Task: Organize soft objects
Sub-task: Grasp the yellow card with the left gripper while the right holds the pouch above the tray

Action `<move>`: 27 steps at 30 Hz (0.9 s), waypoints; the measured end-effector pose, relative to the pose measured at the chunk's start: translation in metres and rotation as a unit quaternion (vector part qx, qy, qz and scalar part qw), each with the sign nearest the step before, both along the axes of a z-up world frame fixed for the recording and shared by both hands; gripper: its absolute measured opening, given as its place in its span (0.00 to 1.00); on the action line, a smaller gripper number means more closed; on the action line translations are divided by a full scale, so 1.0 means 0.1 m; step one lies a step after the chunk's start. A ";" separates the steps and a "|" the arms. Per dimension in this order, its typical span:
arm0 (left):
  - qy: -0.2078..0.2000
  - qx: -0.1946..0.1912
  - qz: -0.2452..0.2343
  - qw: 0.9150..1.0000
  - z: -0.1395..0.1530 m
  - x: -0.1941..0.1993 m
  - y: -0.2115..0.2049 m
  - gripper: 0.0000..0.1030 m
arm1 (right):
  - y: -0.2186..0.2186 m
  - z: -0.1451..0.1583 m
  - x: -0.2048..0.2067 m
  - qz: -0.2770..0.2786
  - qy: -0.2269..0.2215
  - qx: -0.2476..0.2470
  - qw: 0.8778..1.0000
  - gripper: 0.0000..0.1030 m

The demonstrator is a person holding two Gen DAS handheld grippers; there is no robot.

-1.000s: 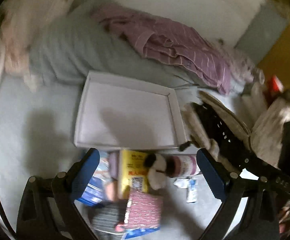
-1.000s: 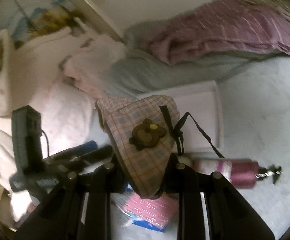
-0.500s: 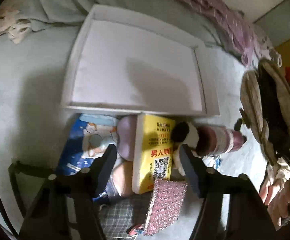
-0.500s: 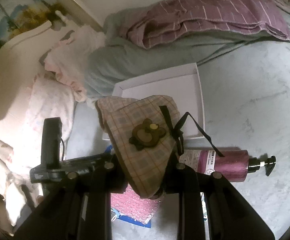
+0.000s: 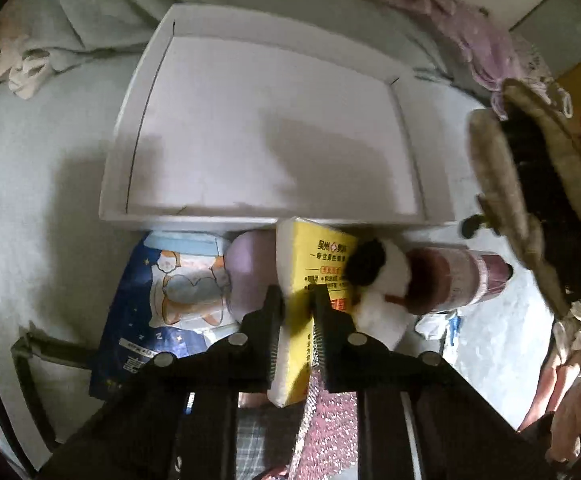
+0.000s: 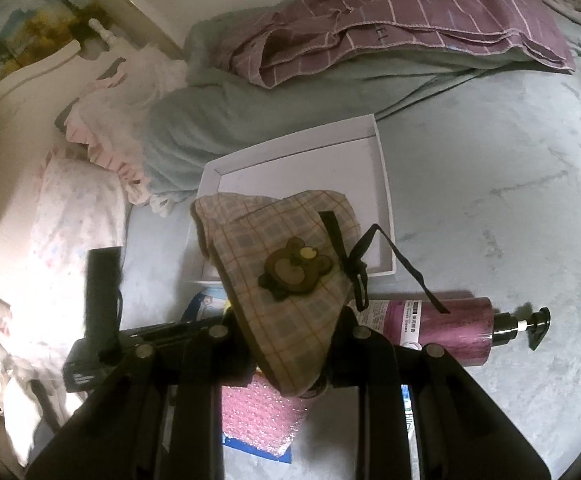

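Note:
My left gripper (image 5: 298, 304) points down into a pile on the bed, and its jaws are closing on a soft yellow-and-white pack (image 5: 322, 256) that bulges between the pads. A black-and-white plush (image 5: 378, 276) lies against the pack's right side, and a lilac round thing (image 5: 250, 268) against its left. Just beyond stands an empty white tray (image 5: 210, 220). My right gripper (image 6: 290, 320) is shut on a plaid cloth piece (image 6: 286, 248) with a bear patch and black ties. It holds the cloth above the tray's near edge (image 6: 382, 184).
A purple pump bottle (image 6: 438, 324), a blue printed pack (image 5: 162, 304) and a pink sparkly pouch (image 6: 258, 416) lie around the pile. A grey quilt (image 6: 218, 112) and purple striped blanket (image 6: 410, 16) lie behind the tray, with pillows (image 6: 74, 200) at left. A hand (image 5: 570, 420) shows lower right.
My left gripper dropped toward the pile and its jaws went from wide apart to pinching the yellow pack. My right gripper sank a little with the plaid cloth still in it.

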State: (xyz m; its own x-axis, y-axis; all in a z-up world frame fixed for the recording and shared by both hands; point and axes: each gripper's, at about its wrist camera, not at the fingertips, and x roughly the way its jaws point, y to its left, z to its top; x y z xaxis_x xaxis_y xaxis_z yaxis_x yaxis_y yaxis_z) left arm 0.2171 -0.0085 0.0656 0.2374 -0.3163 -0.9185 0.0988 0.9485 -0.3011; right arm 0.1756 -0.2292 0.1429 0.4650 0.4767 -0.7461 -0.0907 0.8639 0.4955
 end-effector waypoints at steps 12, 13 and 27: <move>-0.110 -0.088 0.029 0.990 0.66 -0.23 0.48 0.12 | 0.39 0.25 0.01 0.018 -0.037 0.001 0.999 0.26; -0.130 -0.093 0.037 0.986 0.75 -0.25 0.53 0.12 | 0.41 0.28 0.02 0.014 -0.045 0.000 0.999 0.26; -0.137 -0.138 0.092 0.977 0.43 0.17 0.39 0.12 | 0.00 0.02 0.25 -0.061 -0.045 0.017 0.997 0.26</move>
